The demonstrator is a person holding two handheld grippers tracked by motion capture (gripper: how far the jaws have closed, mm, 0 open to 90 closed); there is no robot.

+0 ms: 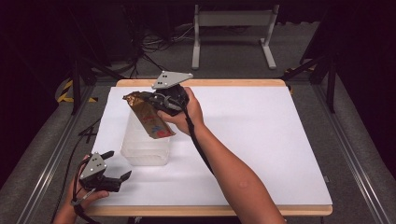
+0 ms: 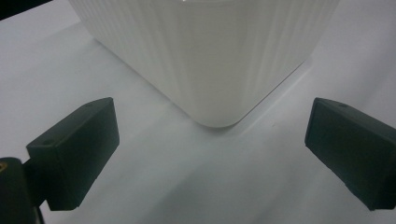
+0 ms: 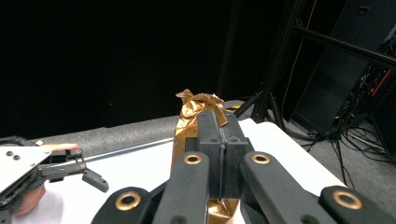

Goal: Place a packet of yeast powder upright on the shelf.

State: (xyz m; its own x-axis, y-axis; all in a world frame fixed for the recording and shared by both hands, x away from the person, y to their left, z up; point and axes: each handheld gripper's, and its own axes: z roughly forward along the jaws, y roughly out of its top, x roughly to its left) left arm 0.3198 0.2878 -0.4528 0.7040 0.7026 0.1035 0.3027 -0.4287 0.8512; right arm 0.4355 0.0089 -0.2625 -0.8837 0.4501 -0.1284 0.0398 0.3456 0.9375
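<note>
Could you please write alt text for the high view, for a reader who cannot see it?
The right tool, jaws shut, holds a crumpled gold-brown packet in the air above a translucent plastic container on a white table. The left tool sits open at the table's near left corner, gripping nothing.

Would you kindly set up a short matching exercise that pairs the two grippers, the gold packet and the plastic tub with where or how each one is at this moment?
Things:
1. right gripper
2. left gripper
3. gold packet
4. translucent tub

States:
A. stands on the white table cover
B. jaws wide apart, nothing between them
C. hangs tilted above the tub
D. jaws clamped together on foil

Pairs: 1-D, 2-B, 3-C, 4-A
</note>
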